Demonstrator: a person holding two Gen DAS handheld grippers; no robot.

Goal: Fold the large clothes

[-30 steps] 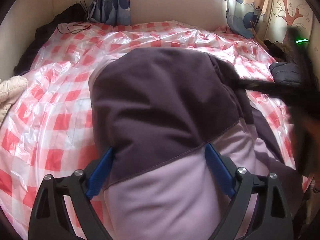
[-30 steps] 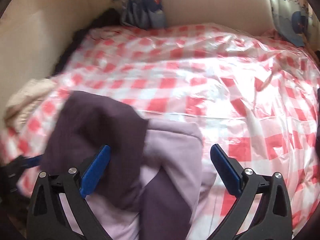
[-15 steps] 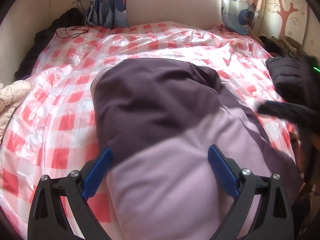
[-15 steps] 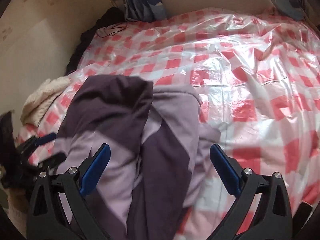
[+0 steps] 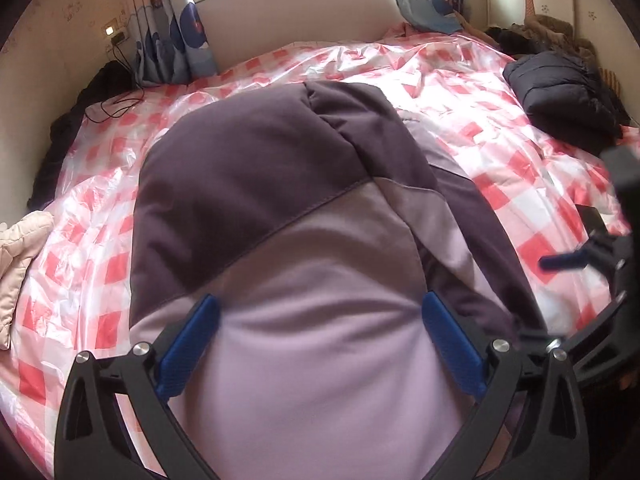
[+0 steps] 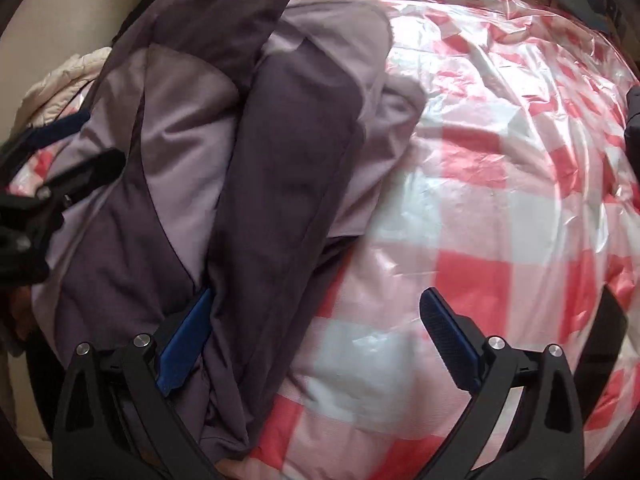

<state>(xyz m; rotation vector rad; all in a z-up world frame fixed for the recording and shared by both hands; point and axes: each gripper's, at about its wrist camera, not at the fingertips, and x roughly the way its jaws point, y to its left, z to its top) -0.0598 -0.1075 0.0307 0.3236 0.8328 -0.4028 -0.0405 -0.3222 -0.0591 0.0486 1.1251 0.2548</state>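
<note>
Left gripper (image 5: 318, 336): jaws opening, blue pads spread wide. The pale lilac panel of the jacket (image 5: 280, 208) fills the space between them, but neither pad presses on the cloth; nothing is held.

Right gripper (image 6: 316, 332): jaws wide apart. The left blue pad (image 6: 186, 344) sits against the edge of a dark purple fold of the jacket (image 6: 288, 160); the right pad hangs over bare bed cover. No grip on the fabric (whether the left pad actually touches the cloth cannot be told).

Jacket: two-tone, dark purple and lilac, lying on the bed in a long folded bundle. In the left wrist view the dark yoke lies on the far side and the lilac body nearest the camera, with a sleeve folded along the bundle's right side. The right gripper shows at the right edge of that view, beside the bundle.

Bed cover (image 5: 500, 168): red-and-white check under a shiny clear plastic sheet, wrinkled.

Further out: a black puffer garment (image 5: 560, 96) at the far right of the bed, a cream quilted garment (image 5: 20, 256) at the left edge, patterned curtains (image 5: 176, 44) by the far wall, and a black cable (image 5: 120, 100) trailing onto the cover.
</note>
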